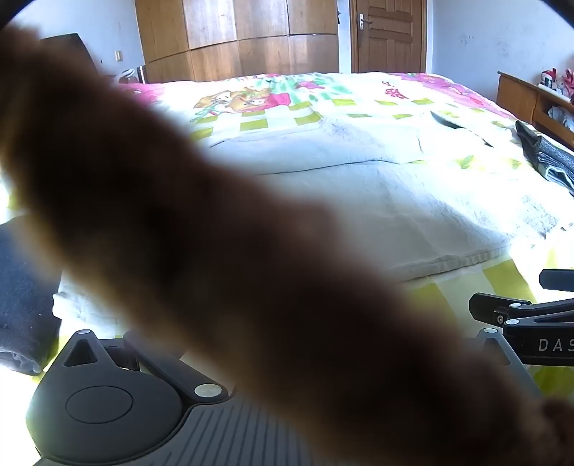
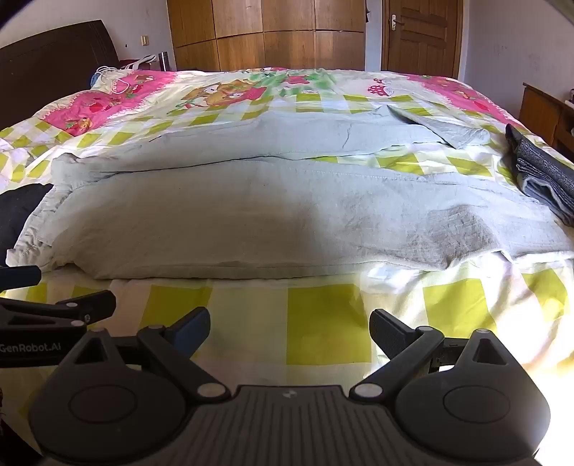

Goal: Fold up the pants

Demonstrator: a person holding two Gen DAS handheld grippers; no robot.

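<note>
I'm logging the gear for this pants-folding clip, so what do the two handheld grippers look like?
The right gripper is matte dark grey, with a ribbed body, round pivot discs and silver rivets; one finger pad looks blue. The left gripper is black with white "GenRobot.AI" lettering.

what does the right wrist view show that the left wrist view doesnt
Only the right wrist view shows the right gripper with jaws wide open and nothing between them, and the dark headboard.

Only the left wrist view shows a blurred brown shape right against the lens, hiding most of that gripper, and a shelf with toys.

Both show the pale pants spread flat on the checked bedsheet, dark folded clothes to the right, the wardrobe and the door.
</note>
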